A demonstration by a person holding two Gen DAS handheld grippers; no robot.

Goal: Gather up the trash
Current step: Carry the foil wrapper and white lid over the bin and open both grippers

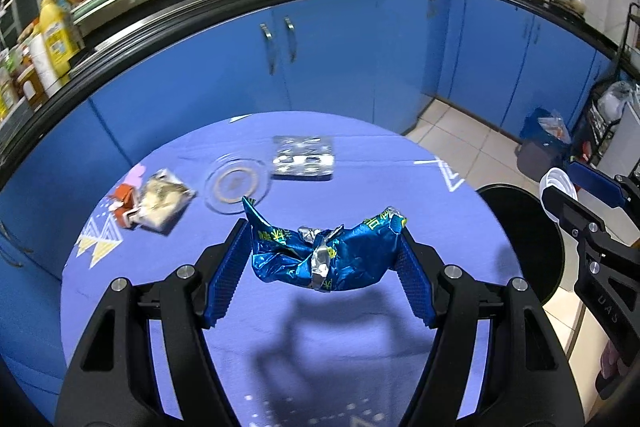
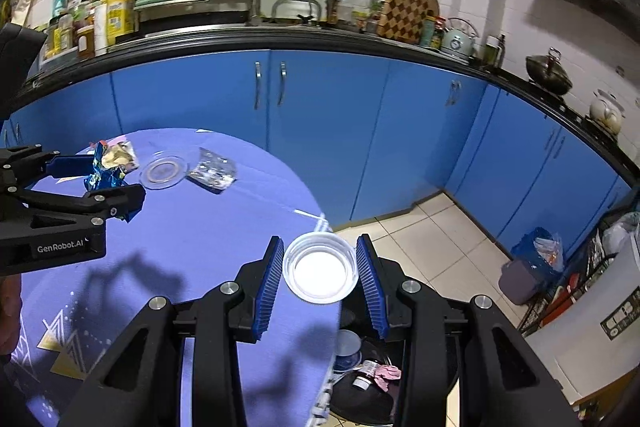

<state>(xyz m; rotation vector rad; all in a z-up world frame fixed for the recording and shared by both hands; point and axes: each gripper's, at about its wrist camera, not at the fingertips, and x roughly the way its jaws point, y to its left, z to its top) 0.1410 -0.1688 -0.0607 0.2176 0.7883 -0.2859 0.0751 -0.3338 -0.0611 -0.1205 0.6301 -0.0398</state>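
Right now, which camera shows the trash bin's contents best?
Right wrist: it looks down into the black bin beneath the right gripper, trash visible inside. Left wrist shows only its dark outer side.

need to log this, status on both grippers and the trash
Left gripper shut on crumpled blue foil wrapper, above the table. Right gripper shut on clear round plastic lid, over black trash bin. Nothing in the way.
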